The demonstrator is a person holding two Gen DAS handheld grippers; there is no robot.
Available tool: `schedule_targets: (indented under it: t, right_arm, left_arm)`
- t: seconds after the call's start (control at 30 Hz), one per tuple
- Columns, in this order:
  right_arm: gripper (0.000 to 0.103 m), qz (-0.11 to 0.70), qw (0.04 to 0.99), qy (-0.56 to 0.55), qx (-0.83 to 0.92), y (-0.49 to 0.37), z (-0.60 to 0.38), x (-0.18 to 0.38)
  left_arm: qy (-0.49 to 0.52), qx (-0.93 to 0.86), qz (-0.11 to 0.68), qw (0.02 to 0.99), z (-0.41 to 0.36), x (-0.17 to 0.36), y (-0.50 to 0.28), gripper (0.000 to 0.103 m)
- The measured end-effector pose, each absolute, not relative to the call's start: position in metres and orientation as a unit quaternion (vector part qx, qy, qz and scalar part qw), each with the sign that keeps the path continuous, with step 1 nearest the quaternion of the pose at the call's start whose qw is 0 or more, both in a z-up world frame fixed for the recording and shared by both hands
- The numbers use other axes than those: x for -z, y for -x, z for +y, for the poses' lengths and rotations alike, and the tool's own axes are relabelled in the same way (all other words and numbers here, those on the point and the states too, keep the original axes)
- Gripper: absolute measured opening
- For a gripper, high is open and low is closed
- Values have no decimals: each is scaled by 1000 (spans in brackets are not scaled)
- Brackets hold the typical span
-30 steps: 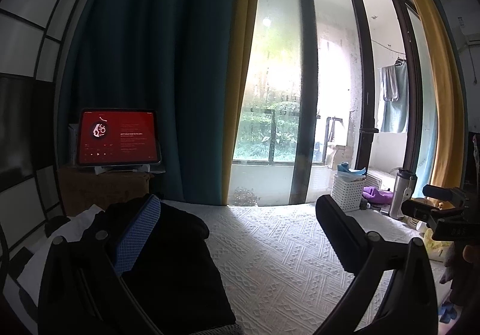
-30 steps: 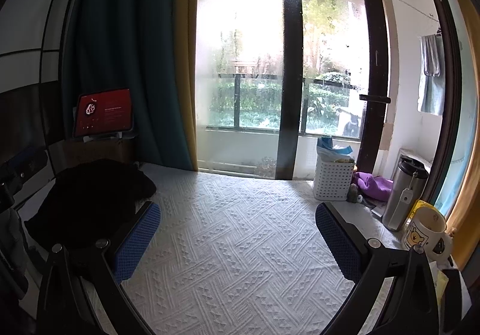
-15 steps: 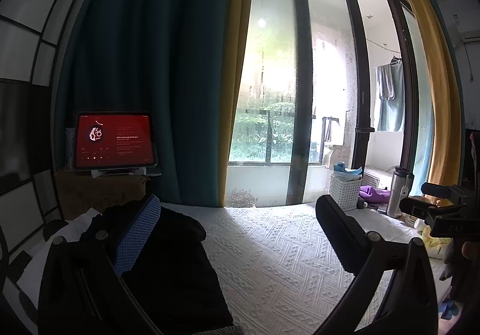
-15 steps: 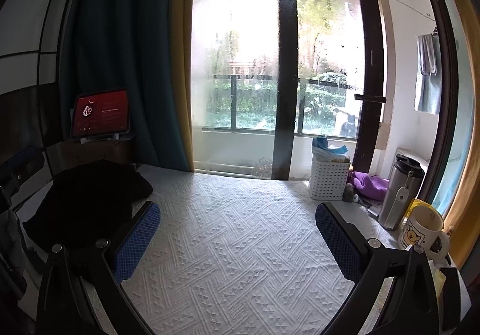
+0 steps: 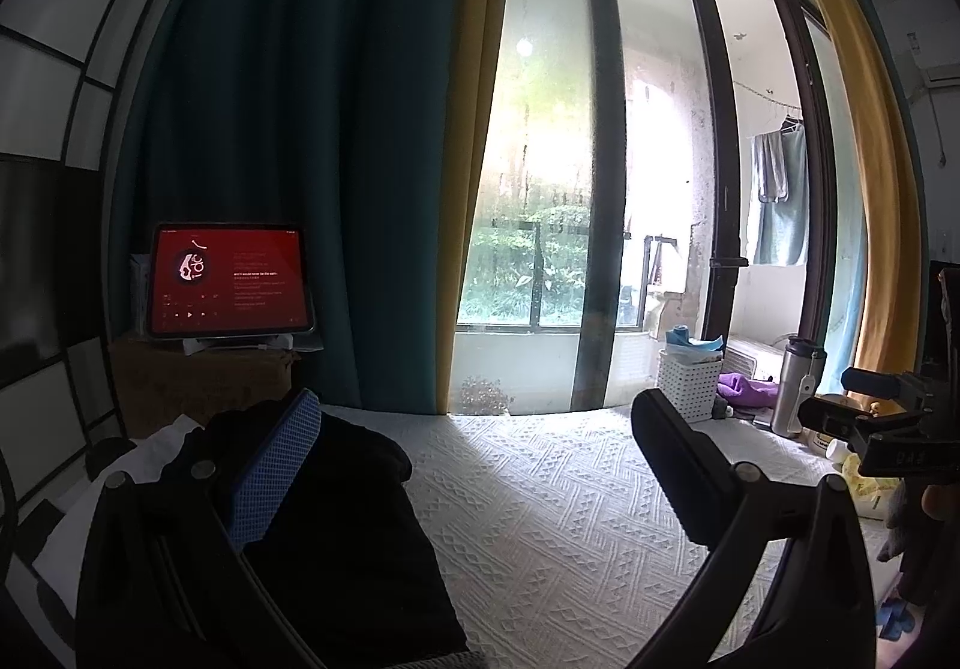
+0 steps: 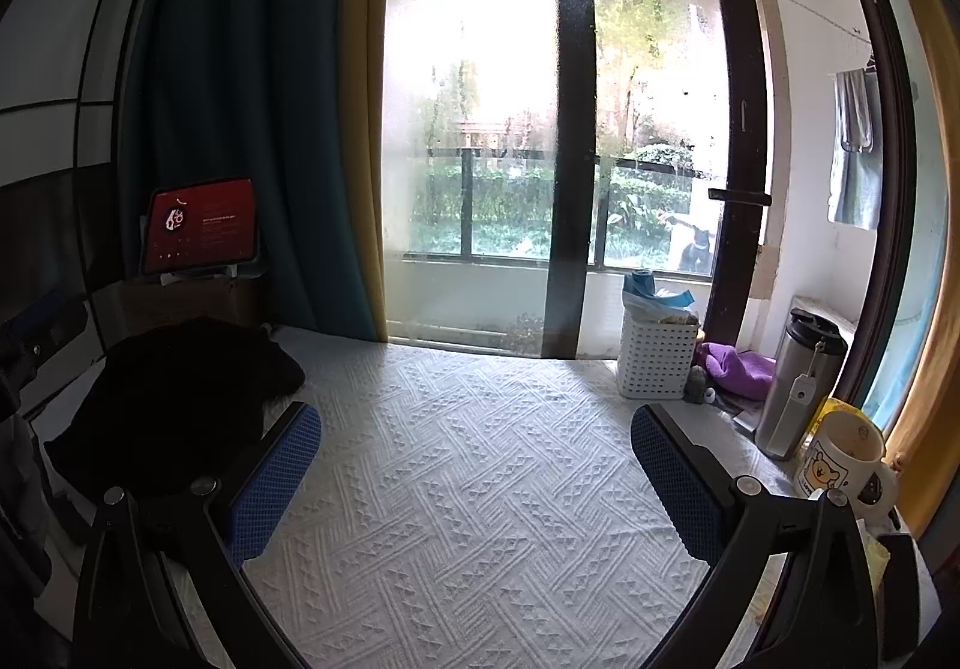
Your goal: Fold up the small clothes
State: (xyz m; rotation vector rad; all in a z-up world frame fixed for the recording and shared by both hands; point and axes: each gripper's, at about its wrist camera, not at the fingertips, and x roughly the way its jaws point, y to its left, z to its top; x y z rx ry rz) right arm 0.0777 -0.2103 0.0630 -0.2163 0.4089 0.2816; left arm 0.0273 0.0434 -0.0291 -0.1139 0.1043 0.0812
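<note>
A black garment (image 5: 336,537) lies bunched at the left side of the white textured cloth (image 5: 558,519); it also shows in the right wrist view (image 6: 180,399). My left gripper (image 5: 474,471) is open and empty, held above the surface, its left finger over the garment. My right gripper (image 6: 474,474) is open and empty above the white cloth (image 6: 468,489), to the right of the garment. The right gripper also shows at the right edge of the left wrist view (image 5: 888,429).
A tablet with a red screen (image 5: 231,282) stands on a box at the back left. A white basket (image 6: 657,357), purple cloth (image 6: 738,369), steel flask (image 6: 798,393) and mug (image 6: 846,459) stand at the right. Curtains and window lie behind.
Both cameras have tilted slightly upward, so more of the window shows. The garment has not moved and both grippers stay open.
</note>
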Motion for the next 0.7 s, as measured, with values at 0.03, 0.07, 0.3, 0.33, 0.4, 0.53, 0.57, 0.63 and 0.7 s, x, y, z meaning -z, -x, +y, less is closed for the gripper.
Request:
schedule_targets:
  t: [0.03,0.07,0.3,0.33,0.4,0.53,0.57,0.63,0.7]
  right_arm:
    - [103,202,964,107,-139,-78,-210,-63]
    - [103,202,964,106,-139,-78,-210,-63]
    - [103,203,963,109,-143,-79,-208,-62]
    - [103,204,962,110,-143,-80,-208,-62]
    - [103,205,962,110,-144,-80,-208,-61]
    - [103,207,961,112,-147,-80,-207,-60]
    - [103,207,961,112,-148,-81,-207,-60]
    - [103,208,960,112,-148,-81,-207,-59]
    - [103,209,960,112,-148,-82,-207,-59]
  left_arm:
    - [58,-39,51,996,44,29,-27,102]
    - [60,-37,50,996,45,29,-26,102]
    - [57,-37,50,996,45,29,-27,102]
    - [57,-38,50,996,45,29,-27,102]
    - [58,-37,52,996,46,29,-28,102]
    - [57,-37,53,996,45,29,-28,102]
    - [57,-36,53,996,44,29,-28,102]
    - [55,-36,53,996,44,29,-28,102]
    - [56,-36,53,996,44,29,-28,102]
